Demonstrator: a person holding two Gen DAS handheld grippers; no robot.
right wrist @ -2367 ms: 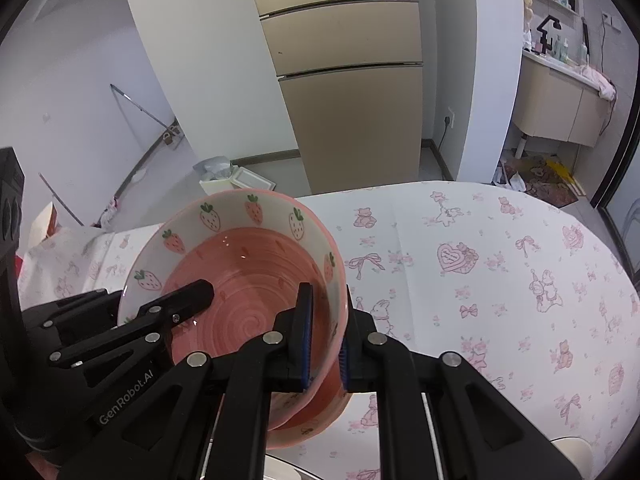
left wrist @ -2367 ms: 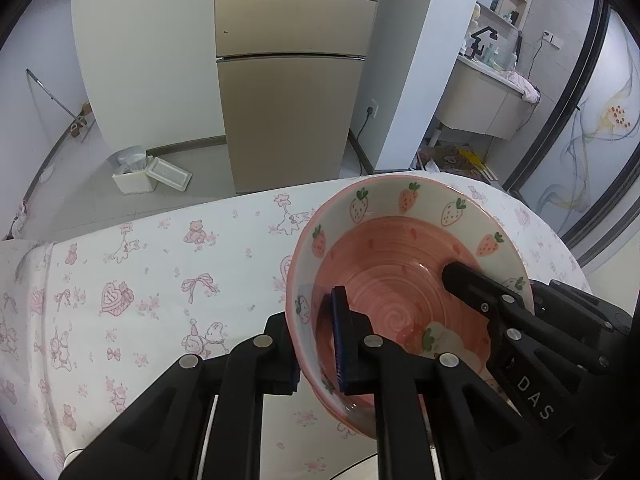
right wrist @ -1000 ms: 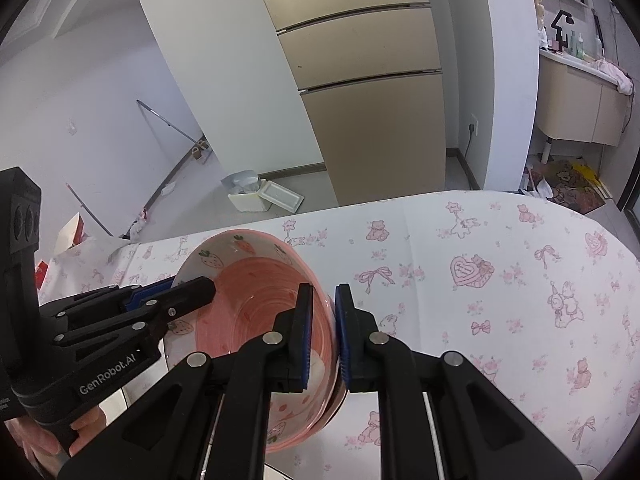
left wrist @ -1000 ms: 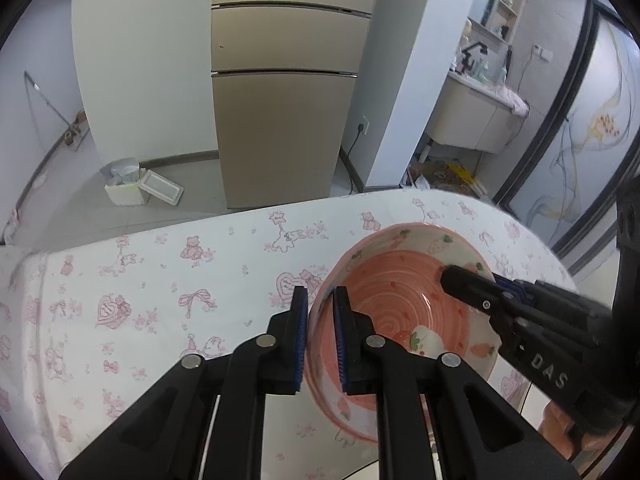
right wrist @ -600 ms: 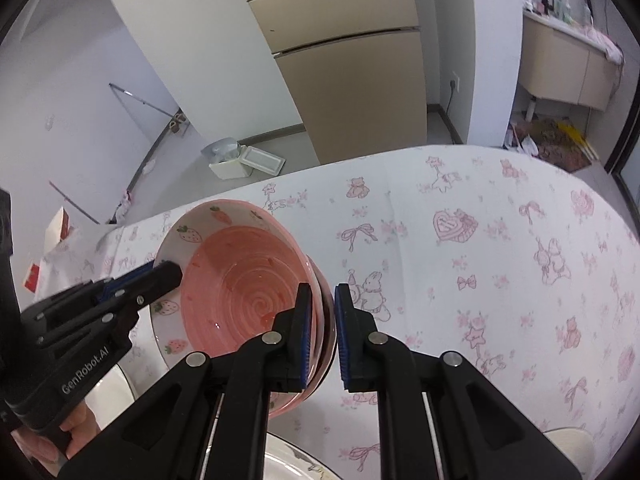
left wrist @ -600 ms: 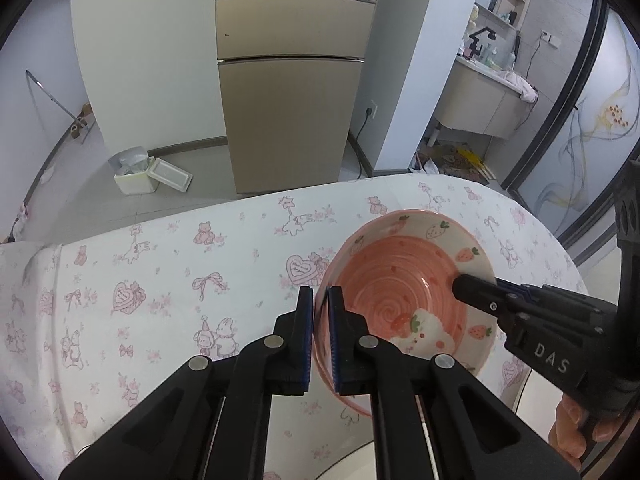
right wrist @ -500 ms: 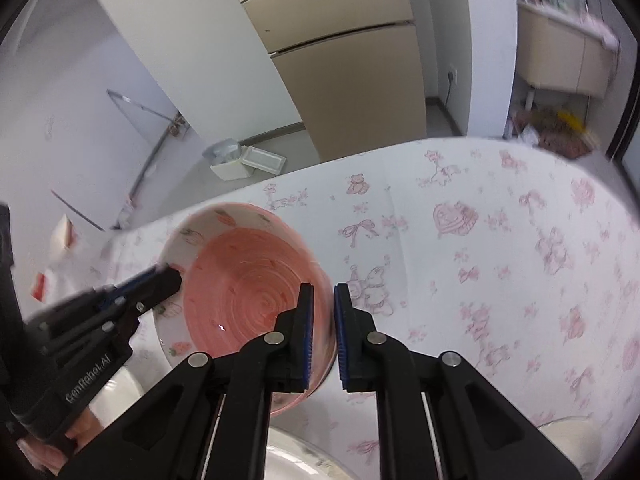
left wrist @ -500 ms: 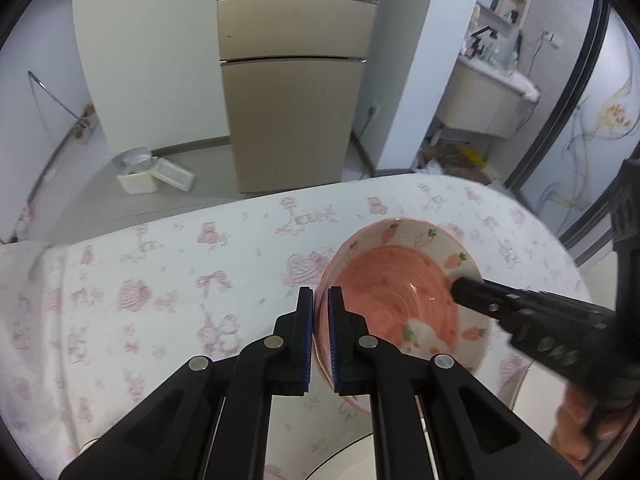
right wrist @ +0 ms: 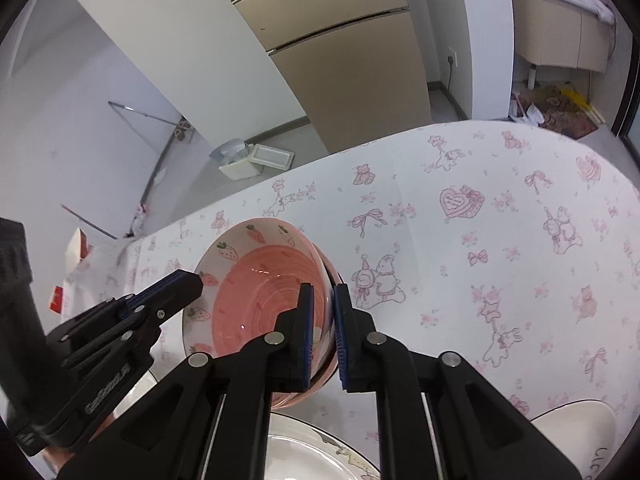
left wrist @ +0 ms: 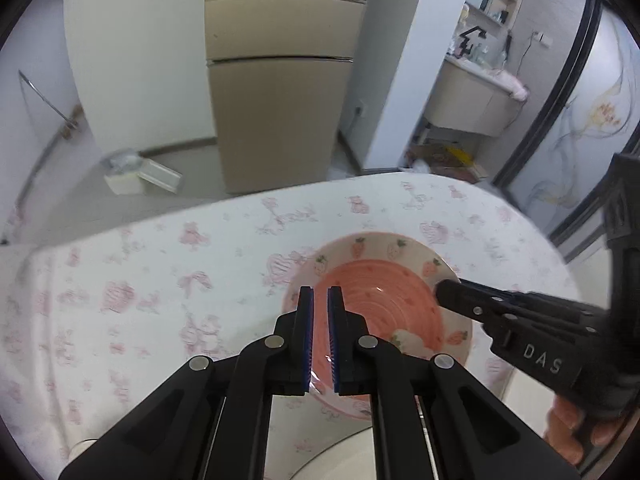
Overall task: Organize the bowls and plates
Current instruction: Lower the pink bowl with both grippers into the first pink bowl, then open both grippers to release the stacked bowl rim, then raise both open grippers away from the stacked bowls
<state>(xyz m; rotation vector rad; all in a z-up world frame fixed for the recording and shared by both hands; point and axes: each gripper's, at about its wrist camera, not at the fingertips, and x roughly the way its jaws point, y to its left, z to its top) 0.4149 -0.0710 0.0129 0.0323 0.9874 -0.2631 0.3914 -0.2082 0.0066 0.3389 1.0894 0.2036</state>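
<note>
Both grippers angle steeply down and pinch the bowl [left wrist: 384,300] over the tablecloth [right wrist: 500,248]: the left gripper [left wrist: 319,300] clamps its near-left rim, the right gripper [right wrist: 320,296] its right rim. A plate [right wrist: 304,452] lies just in front of the bowl.

The bowl [right wrist: 256,300] is sitting near the table's [right wrist: 500,248] front edge, with a plate [right wrist: 304,456] lying before it.
</note>
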